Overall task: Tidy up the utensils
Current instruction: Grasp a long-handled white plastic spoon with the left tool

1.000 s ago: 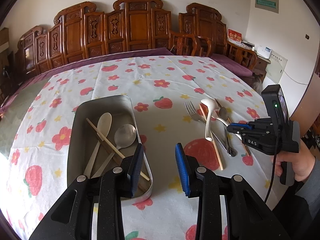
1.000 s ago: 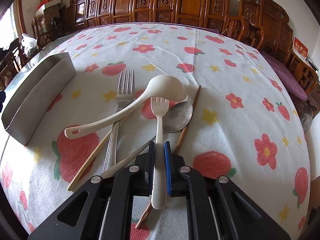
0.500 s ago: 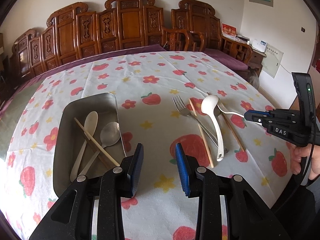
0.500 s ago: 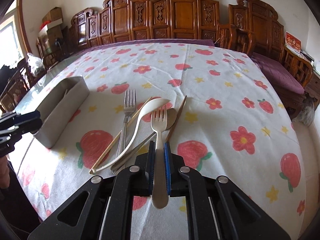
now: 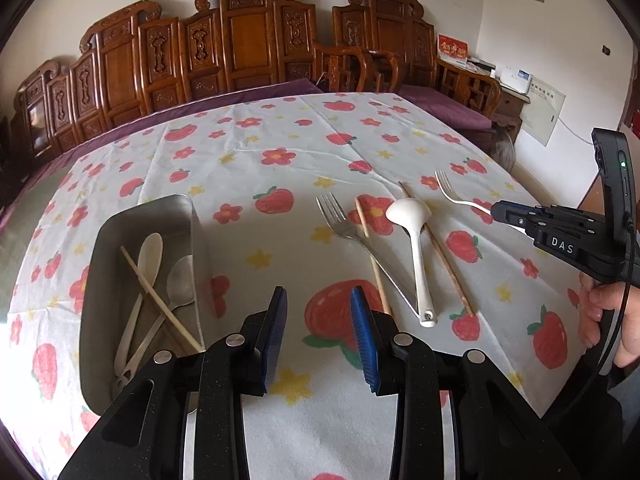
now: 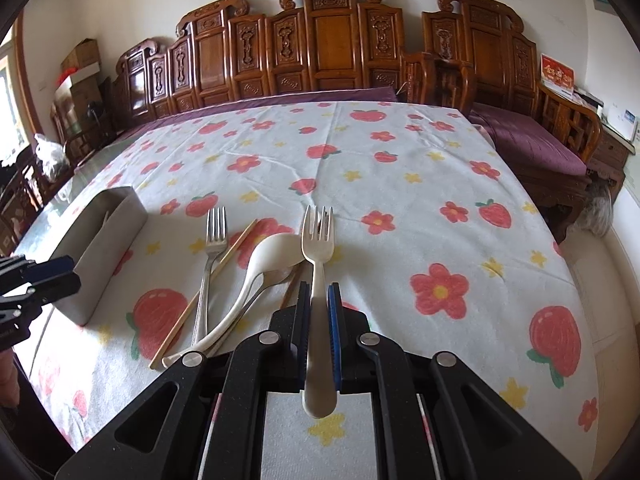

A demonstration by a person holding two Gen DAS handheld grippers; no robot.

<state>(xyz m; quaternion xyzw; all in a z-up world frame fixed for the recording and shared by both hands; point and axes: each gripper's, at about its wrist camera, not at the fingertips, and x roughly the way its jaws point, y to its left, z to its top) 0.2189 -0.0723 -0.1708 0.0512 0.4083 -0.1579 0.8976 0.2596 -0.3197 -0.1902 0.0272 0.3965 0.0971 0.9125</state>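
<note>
My right gripper (image 6: 318,292) is shut on a white plastic fork (image 6: 318,240) and holds it above the table, tines forward; the fork also shows in the left wrist view (image 5: 452,194). On the cloth lie a white ladle (image 6: 276,252), a metal fork (image 6: 214,236), a metal spoon under the ladle, and wooden chopsticks (image 6: 208,288). A metal tray (image 5: 140,216) at the left holds a white spoon (image 5: 150,248), a metal spoon (image 5: 180,280) and a chopstick. My left gripper (image 5: 318,304) is open and empty, above the cloth right of the tray.
The table (image 6: 400,184) has a strawberry and flower cloth. Carved wooden chairs (image 6: 328,40) line the far side. The table's right edge drops off near a purple-cushioned bench (image 6: 532,148).
My right gripper has lifted the white fork off the pile and raised it. Both grippers have pulled back from the table, so the views are wider.
</note>
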